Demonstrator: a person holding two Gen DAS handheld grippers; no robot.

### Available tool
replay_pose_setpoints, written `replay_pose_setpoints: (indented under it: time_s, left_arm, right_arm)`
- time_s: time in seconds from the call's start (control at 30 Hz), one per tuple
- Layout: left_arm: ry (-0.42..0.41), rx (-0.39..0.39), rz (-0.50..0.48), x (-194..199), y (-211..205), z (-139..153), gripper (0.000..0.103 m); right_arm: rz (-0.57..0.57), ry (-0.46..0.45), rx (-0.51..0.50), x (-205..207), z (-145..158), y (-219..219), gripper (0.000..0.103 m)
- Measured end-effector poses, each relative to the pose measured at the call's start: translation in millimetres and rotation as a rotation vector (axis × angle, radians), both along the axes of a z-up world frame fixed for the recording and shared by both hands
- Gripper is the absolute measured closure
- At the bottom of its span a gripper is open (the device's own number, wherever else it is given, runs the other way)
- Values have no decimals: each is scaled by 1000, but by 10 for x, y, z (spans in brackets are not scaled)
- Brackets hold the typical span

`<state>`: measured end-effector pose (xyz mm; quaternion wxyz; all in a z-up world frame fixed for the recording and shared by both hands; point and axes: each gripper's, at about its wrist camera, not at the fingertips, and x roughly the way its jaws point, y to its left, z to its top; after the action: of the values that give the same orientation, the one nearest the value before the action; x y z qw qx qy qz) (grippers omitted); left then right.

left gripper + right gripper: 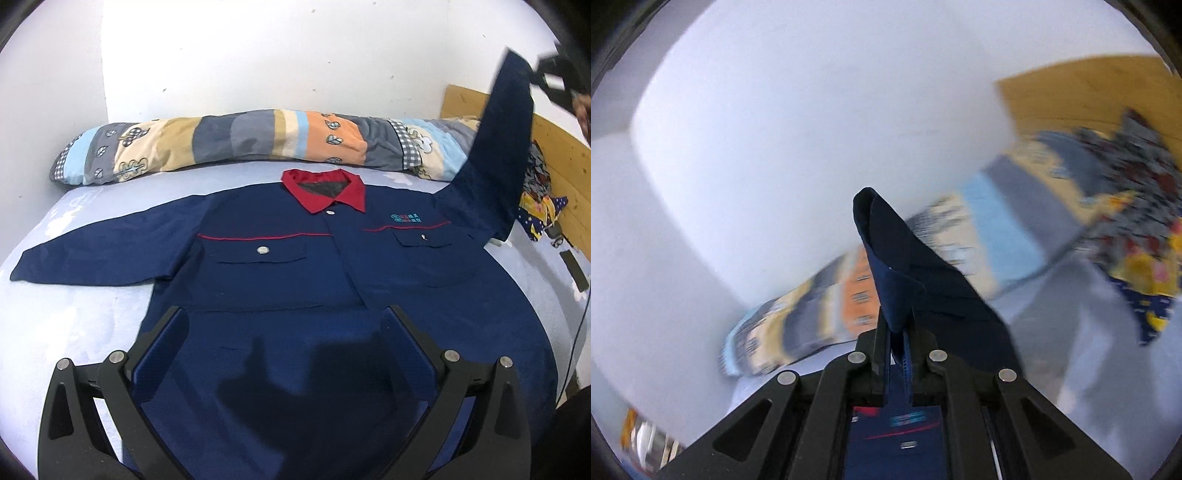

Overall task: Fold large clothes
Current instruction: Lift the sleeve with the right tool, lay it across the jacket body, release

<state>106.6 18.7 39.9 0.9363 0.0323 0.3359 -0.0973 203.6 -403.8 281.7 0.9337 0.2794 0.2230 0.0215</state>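
Navy work shirt (280,258): lies front-up on the bed (74,325), red collar (325,190) toward 12 o'clock, one sleeve flat toward 9 o'clock. The other sleeve (495,166) is raised at 2 o'clock, its cuff gripped by the right gripper (546,79).

Surroundings: a patchwork bolster (236,147) runs along the white wall behind the collar; a wooden headboard (561,155) and a heap of patterned cloth (539,206) at 3 o'clock; a dark flat object (574,269) and a thin cable near the bed's right edge.

Markings: red piping crosses the chest above two buttoned flap pockets; a teal embroidered emblem (406,218) sits above the right-hand pocket, lettering too small to read.

Left gripper (284,321): jaws spread wide, holding nothing, hovering over the shirt's lower front with their shadow on the cloth.

Right wrist view: jaws closed narrow on the sleeve (905,273), which stands up folded from between them. The background is motion-blurred; objects at the 7 o'clock edge are possibly containers.
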Motion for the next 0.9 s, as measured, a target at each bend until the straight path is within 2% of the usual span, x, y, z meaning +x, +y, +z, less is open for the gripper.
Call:
replay_pose_setpoints:
  time_s: [0.1,0.2,0.3,0.4,0.43,0.6,0.67,0.7,0.73,0.77,0.83,0.9]
  left_arm:
    - [0,-29,26,-13,180,30,0]
    - [6,-57,56,-23,358,39,0]
    - [10,-77,83,-41,526,40,0]
    - [-12,-53,109,-70,611,59,0]
    - [-11,-57,112,-76,636,61,0]
    - [-3,-66,118,-64,684,57,0]
    - [1,-69,113,-44,674,51,0]
    - [0,-67,111,-40,669,48,0]
    - [4,-69,109,-30,665,43,0]
    - [9,-76,105,-20,663,39,0]
    - [12,-80,103,-16,666,36,0]
    - [12,-86,103,-14,672,47,0]
  right_arm:
    - [104,-20,-21,165,158,754,97]
    - [216,4,-60,368,39,1563,97]
    - [320,57,-79,577,-353,2346,97]
    - [401,139,-99,799,-951,3028,97]
    - [420,176,-112,896,-1237,3255,97]
    - [467,341,-68,1152,-2456,3692,97]
    - [478,406,-60,1194,-2758,3771,96]
    - [486,431,-65,1150,-2860,3842,95]
    - [498,460,-63,1112,-2945,3910,86]
    - [512,495,-55,1104,-3015,3937,72]
    - [570,550,-39,1055,-3042,3952,69]
    - [625,529,-28,1020,-2897,3877,68]
